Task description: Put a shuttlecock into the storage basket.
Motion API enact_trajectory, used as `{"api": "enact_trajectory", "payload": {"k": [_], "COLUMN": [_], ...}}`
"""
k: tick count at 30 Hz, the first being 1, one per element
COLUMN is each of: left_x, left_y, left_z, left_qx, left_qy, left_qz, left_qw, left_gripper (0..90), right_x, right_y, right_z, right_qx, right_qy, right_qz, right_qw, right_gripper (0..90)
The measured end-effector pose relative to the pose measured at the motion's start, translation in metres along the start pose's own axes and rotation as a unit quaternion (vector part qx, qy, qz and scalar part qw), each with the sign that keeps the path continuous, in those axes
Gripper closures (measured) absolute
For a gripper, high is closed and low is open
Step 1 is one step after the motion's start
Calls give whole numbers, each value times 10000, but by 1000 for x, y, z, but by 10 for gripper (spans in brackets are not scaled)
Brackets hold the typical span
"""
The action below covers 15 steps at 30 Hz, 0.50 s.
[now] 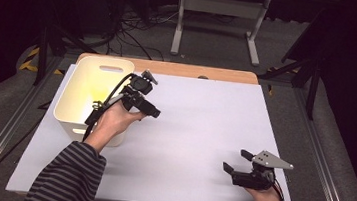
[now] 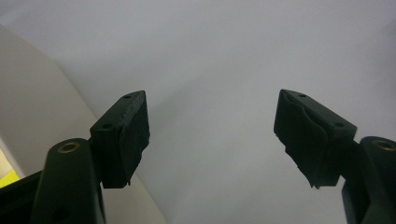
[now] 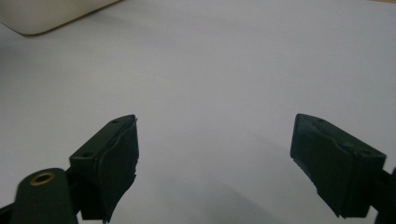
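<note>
Gaping left gripper (image 2: 212,135) beside cream bin (image 1: 72,107) (rounded, yellow-lit inside)

- I work in a lab-like recording space, not a home: dark surroundings and grey carpet.
- My table (image 1: 203,133) is a plain white sheet over a wooden board, flanked by metal rails (image 1: 7,128).
- Cables (image 1: 133,30) and a white equipment stand (image 1: 220,19) sit on the far floor.
</note>
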State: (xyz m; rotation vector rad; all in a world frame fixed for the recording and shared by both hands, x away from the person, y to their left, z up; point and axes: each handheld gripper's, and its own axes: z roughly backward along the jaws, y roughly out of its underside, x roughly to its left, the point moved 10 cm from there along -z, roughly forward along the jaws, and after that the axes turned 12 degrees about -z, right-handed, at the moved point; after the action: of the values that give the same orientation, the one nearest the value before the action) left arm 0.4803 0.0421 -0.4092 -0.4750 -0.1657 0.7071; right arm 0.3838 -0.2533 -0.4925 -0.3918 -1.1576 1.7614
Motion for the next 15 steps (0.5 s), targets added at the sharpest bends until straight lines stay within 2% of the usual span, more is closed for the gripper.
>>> {"api": "enact_trajectory", "payload": {"k": [15], "left_x": [-9], "left_y": [10], "left_z": [-12], "left_qx": [158], "left_qy": [82], "left_qz": [-21], "left_qw": [9998], "left_gripper": [261], "right_x": [0], "right_y": [0], "right_z": [0], "right_qx": [12], "right_qy": [-1], "right_qz": [5], "right_qw": [10000], "right_gripper": [161]}}
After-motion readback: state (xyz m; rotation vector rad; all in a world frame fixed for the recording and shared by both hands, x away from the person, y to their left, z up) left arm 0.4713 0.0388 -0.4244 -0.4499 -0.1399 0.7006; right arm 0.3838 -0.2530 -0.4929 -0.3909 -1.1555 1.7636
